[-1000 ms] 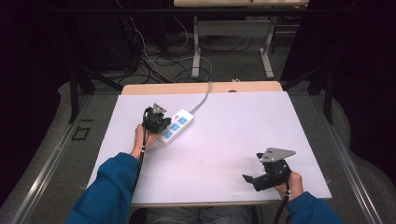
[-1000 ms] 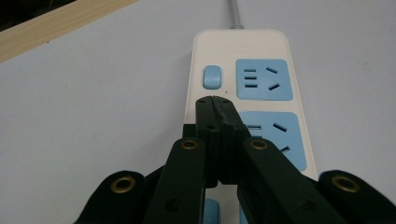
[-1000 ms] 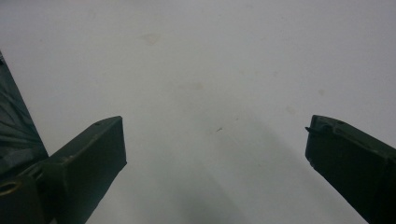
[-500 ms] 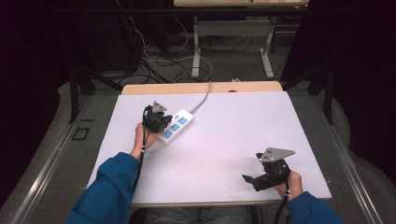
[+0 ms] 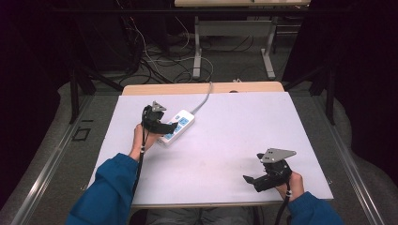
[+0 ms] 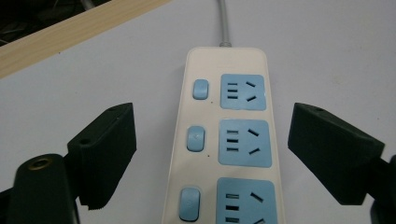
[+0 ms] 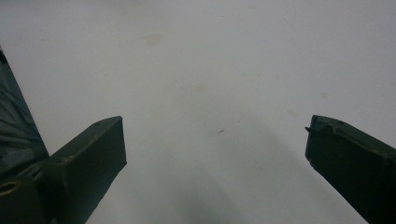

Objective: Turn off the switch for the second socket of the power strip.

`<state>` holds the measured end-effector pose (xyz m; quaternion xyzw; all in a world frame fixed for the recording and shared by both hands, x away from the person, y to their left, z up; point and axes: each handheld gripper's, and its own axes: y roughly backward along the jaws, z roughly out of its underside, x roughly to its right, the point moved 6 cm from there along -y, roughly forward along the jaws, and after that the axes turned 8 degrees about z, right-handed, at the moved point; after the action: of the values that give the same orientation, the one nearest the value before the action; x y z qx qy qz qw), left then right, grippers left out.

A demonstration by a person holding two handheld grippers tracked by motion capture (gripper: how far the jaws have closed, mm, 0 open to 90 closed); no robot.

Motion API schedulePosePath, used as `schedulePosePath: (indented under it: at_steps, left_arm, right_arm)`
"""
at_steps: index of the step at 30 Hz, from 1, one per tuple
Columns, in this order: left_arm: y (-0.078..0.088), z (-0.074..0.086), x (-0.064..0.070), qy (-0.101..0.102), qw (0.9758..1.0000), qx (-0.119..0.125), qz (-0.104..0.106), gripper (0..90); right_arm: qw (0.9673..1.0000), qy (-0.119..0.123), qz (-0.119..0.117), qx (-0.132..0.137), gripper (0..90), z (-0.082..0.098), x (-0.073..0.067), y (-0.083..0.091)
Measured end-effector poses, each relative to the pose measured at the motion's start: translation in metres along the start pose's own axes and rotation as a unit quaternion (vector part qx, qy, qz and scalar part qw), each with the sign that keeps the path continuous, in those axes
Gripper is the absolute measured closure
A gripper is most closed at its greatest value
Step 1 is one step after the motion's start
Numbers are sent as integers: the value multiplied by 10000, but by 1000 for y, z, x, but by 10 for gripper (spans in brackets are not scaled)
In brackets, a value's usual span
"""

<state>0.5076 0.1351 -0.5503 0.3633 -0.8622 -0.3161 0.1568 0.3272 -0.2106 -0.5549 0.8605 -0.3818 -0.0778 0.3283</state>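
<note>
A white power strip (image 5: 177,125) with blue sockets and blue switches lies on the white table top (image 5: 234,126), left of centre, its grey cable (image 5: 204,99) running off the far edge. My left gripper (image 5: 165,127) hovers over its near end, open; in the left gripper view the strip (image 6: 226,140) lies between the two spread jaws, which do not touch it. My right gripper (image 5: 249,181) rests low over the near right part of the table, open with nothing between its jaws. The right gripper view looks at bare table (image 7: 205,93).
A wooden strip (image 5: 202,88) runs along the table's far edge. Beyond it are cables on the floor (image 5: 159,61) and the legs of another table (image 5: 267,51). Blue sleeves (image 5: 108,192) come in from the bottom.
</note>
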Motion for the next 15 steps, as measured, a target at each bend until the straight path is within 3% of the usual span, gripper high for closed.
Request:
schedulePosePath:
  at_steps: [5,6,15]
  left_arm:
    - [6,1,3,-39,9999,-95,-38,3]
    - [7,1,3,-40,9999,-85,-38,0]
    - [15,5,6,-84,10000,-46,-4,0]
  right_arm:
    - [10000,0,18,36,47,-1,0,-1]
    - [9999,80,3,65,47,-2,0,-2]
    - [10000,44,5,43,46,-2,0,-2]
